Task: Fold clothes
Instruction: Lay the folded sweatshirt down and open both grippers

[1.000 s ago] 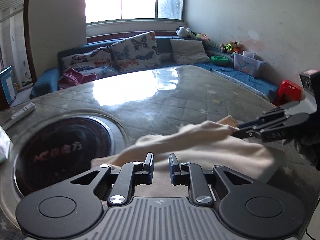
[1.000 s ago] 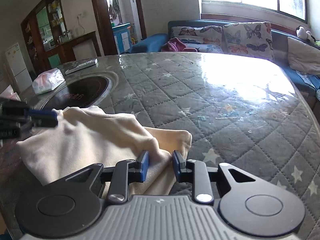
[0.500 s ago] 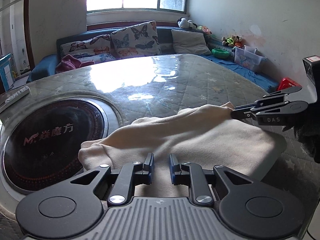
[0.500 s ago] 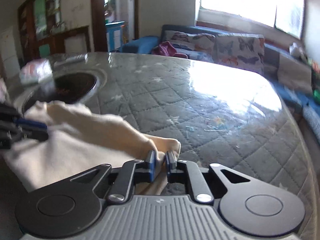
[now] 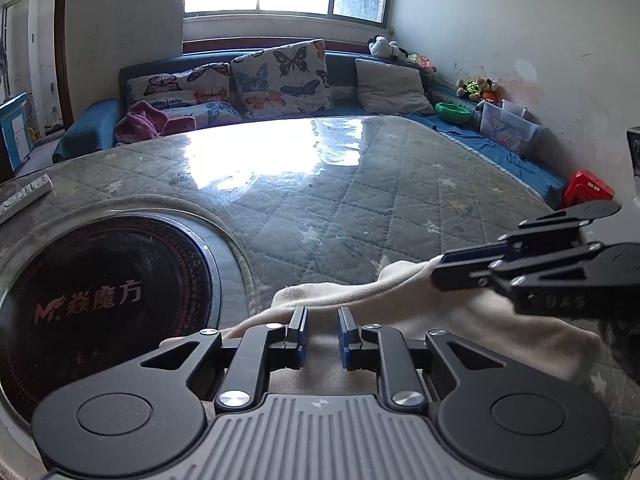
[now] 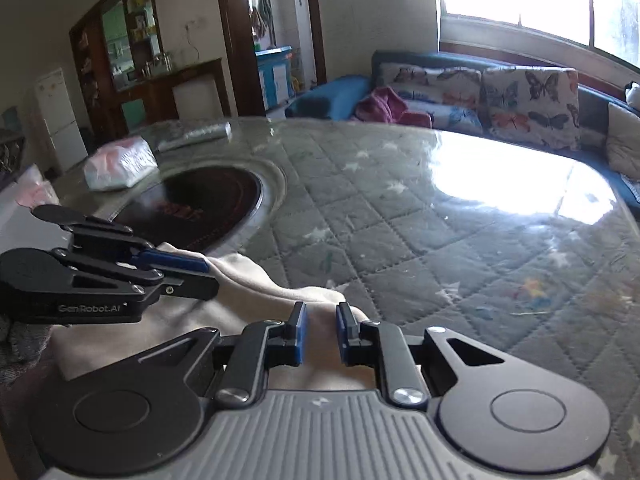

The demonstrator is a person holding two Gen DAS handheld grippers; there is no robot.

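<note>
L tool (image 5: 322, 333) tilted down, pads nearly closed, R tool (image 6: 321, 332) alongside, jaws just reopening slightly

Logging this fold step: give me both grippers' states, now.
Left gripper: shut on the cream garment.
Right gripper: jaws have just been closing; shut on the same garment's edge.

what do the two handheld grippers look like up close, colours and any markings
Both match: the left gripper and right gripper have matte black linkage arms with silver rivets, blue pads inside the fingers, round black discs at each side and a grey ribbed base. The left one's side reads GenRobot.AI in the right wrist view.
</note>
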